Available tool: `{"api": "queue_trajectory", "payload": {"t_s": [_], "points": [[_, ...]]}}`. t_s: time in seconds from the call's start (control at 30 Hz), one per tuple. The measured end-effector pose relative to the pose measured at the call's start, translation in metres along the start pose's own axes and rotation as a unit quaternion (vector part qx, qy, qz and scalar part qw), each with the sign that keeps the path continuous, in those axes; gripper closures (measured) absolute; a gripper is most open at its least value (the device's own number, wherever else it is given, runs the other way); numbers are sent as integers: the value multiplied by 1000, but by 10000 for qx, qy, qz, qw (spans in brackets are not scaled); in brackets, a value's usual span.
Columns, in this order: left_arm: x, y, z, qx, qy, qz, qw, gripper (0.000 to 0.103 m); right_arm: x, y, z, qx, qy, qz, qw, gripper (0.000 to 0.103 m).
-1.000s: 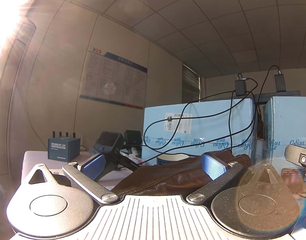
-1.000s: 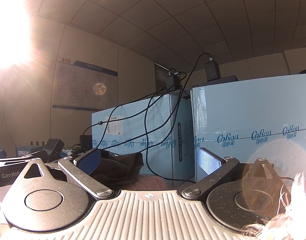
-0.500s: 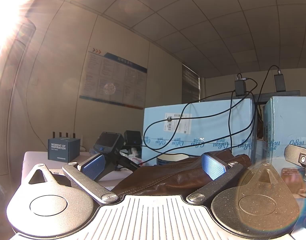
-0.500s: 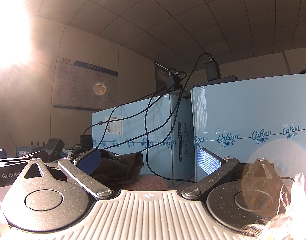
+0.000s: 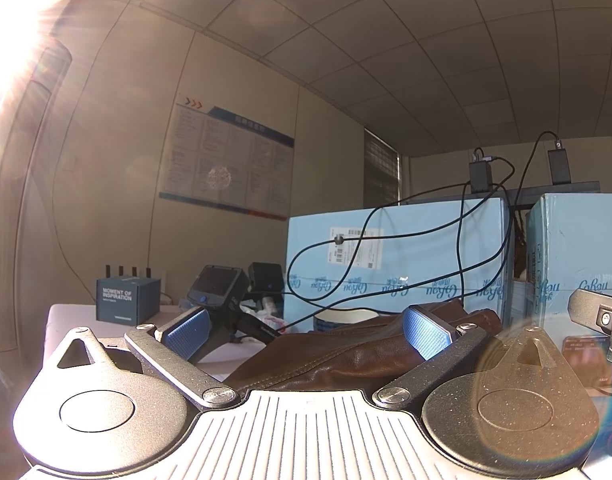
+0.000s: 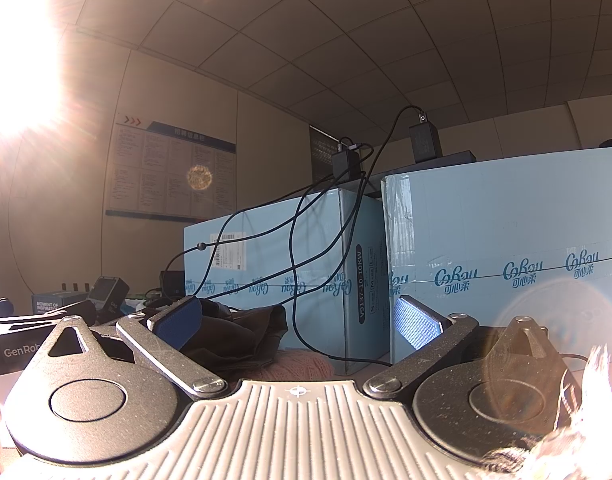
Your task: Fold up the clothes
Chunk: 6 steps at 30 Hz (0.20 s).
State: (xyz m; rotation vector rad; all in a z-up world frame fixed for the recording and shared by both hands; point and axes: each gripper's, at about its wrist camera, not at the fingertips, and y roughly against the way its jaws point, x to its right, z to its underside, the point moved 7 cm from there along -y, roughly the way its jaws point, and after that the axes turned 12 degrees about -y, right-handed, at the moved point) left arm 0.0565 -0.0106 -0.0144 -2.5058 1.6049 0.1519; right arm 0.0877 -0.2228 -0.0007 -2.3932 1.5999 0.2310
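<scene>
Clothes lie heaped low in both frames, a brown leather garment (image 5: 346, 356) just past my left gripper (image 5: 306, 330) and a dark garment (image 6: 242, 340) on something pink and knitted (image 6: 302, 364) ahead of my right gripper (image 6: 296, 320); both pairs of fingers stand wide, holding nothing. Black cables (image 6: 298, 280) dangling off the blue boxes (image 6: 506, 256) at centre could, I reckon, snag a finger or get dragged with the cloth. Glare whites out the upper left, and my grippers' bodies hide the table beneath.
</scene>
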Motion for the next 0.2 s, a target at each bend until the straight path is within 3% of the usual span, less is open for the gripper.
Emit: {"api": "queue_trajectory", "payload": {"t_s": [0.2], "points": [[1,0,0,10,-5,7,10000,0,0,-1,0,0,2,-1,10000,0]]}}
